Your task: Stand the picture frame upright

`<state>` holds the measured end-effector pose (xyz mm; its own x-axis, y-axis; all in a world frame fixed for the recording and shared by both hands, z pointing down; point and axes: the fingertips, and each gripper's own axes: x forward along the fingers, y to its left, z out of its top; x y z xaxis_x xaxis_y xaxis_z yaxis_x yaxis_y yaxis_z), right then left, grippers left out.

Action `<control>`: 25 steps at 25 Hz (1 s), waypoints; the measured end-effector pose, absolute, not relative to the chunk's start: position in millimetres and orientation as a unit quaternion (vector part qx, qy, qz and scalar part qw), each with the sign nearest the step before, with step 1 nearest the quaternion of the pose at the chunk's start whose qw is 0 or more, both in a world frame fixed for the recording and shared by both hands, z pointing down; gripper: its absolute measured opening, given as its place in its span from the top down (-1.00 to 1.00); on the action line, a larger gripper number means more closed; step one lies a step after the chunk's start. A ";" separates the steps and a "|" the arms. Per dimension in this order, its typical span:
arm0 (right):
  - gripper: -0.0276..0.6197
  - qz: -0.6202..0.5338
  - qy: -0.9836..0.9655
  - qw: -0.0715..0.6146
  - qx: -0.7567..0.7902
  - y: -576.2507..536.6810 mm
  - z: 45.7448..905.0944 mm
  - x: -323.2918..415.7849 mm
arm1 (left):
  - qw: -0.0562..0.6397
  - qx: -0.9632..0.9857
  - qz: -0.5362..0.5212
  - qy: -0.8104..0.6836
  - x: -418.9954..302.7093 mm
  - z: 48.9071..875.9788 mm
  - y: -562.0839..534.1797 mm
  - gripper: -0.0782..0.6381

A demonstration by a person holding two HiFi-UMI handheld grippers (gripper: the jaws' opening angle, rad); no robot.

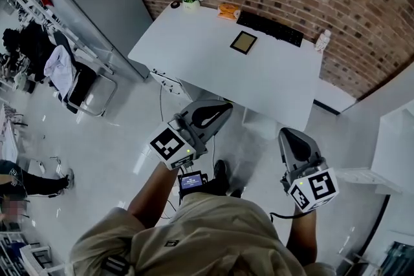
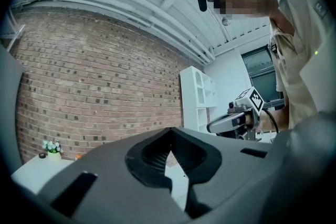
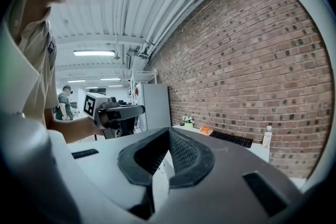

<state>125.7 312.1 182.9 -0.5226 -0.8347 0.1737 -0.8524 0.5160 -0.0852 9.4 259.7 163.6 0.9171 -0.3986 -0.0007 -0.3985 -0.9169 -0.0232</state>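
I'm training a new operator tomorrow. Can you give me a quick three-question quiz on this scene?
1. True or false: the picture frame already stands upright on the white table.
2. Which thing lies on the table just beyond the frame? A) black keyboard B) laptop C) open book
3. Fill in: the left hand-held gripper and the right hand-held gripper both have their jaws ____, with nothing between them.

Key: 1 false, it lies flat; 2 A; 3 shut.
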 end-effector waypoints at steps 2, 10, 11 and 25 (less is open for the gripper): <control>0.91 0.080 -0.867 0.060 0.488 289.7 185.4 123.0 | 0.008 -0.980 -0.001 0.201 6.7 167.0 236.9 0.76; 0.91 0.079 -0.854 0.072 0.509 199.1 185.5 110.3 | -0.002 -0.984 0.022 0.176 0.9 167.9 143.2 0.76; 0.91 0.078 -0.852 0.071 0.513 188.7 185.0 109.6 | -0.004 -0.985 0.024 0.171 1.4 168.7 133.1 0.76; 0.91 0.096 -0.860 0.082 0.494 79.1 205.3 123.1 | -0.024 -0.979 0.009 0.203 8.4 192.3 21.5 0.76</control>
<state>123.1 79.1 205.3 -0.4992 -0.8338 0.2358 -0.8652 0.4944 -0.0834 8.4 21.5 192.3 0.9171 -0.3985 -0.0085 -0.3976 -0.9162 0.0499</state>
